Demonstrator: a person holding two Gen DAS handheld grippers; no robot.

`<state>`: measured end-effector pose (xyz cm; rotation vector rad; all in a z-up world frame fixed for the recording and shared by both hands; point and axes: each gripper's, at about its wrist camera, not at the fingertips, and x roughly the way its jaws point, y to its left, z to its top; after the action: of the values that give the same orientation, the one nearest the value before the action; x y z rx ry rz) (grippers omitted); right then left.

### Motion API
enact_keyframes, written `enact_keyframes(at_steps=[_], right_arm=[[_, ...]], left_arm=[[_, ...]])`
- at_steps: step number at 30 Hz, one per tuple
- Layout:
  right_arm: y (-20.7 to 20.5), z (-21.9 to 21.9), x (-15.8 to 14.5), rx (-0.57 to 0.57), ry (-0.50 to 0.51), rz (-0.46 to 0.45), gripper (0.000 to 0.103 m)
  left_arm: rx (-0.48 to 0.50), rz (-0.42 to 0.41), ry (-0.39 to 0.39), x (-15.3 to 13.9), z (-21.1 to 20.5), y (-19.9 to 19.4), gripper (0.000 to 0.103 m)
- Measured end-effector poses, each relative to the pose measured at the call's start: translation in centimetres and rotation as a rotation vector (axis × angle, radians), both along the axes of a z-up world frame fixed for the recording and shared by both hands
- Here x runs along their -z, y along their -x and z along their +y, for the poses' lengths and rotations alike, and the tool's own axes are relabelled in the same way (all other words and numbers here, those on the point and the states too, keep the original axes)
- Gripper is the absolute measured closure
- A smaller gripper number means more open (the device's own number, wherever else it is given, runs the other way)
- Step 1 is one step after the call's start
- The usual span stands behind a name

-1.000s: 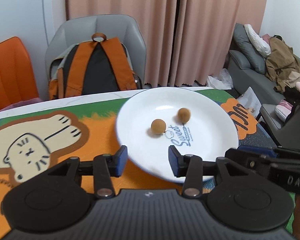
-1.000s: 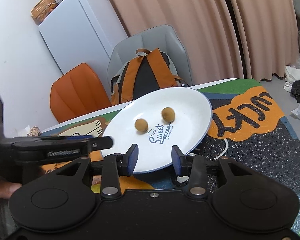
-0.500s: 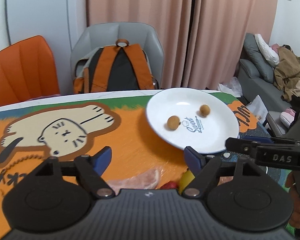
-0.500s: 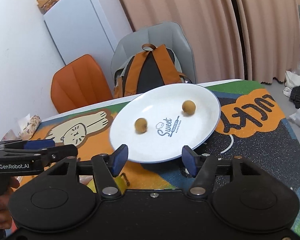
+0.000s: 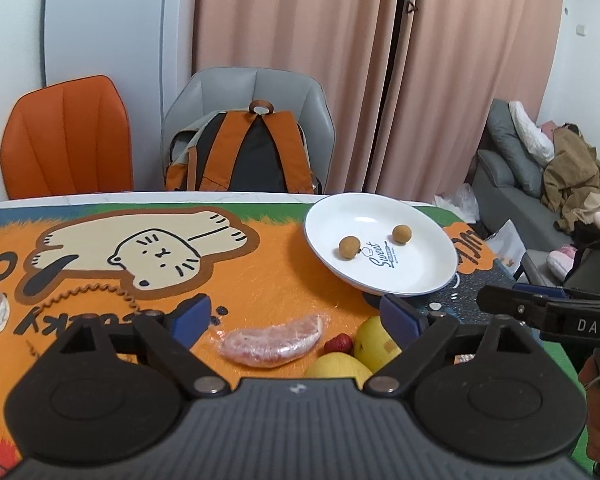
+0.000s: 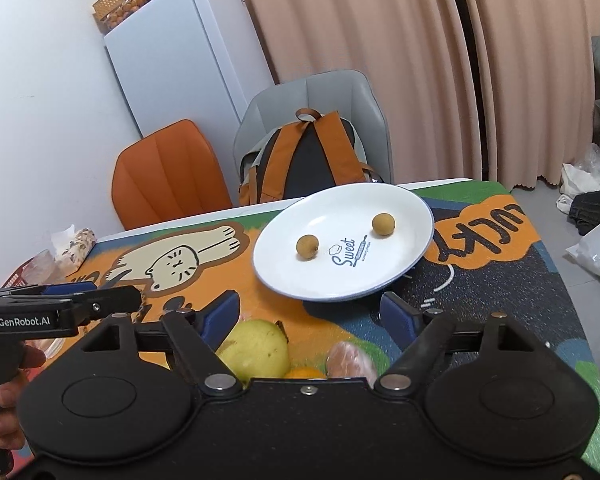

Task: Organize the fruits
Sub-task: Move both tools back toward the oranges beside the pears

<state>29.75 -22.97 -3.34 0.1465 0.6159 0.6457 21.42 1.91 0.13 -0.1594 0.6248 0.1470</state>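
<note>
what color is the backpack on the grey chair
Orange and black backpack, clearest in the right wrist view.

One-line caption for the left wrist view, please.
Open left gripper above a wrapped pomelo wedge, strawberry and yellow fruits; white plate beyond holds two longans.

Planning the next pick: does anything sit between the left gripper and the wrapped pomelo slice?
Nothing visible does. The left gripper hangs open over the mat, and the wrapped pomelo slice lies uncovered between its fingers, apart from the strawberry.
</note>
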Motion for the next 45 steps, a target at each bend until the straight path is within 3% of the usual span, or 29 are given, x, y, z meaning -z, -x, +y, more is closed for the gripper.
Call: enact_keyframes(at_steps=[10, 26, 45], right_arm=[[3.7, -0.9, -0.8, 0.009, -0.019, -0.019, 0.022], [8.8, -1.9, -1.5, 0.021, -0.056, -0.032, 0.000], [9.9, -1.7, 1.2, 0.029, -0.039, 0.029, 0.000]], left_arm=[[-0.005, -0.042, 0.039, -0.4, 0.4, 4.0, 0.013], [-0.031, -0.059, 0.089, 0.2, 1.2, 9.3, 0.013], [-0.041, -0.006, 0.143, 2.9, 2.5, 11.0, 0.005]])
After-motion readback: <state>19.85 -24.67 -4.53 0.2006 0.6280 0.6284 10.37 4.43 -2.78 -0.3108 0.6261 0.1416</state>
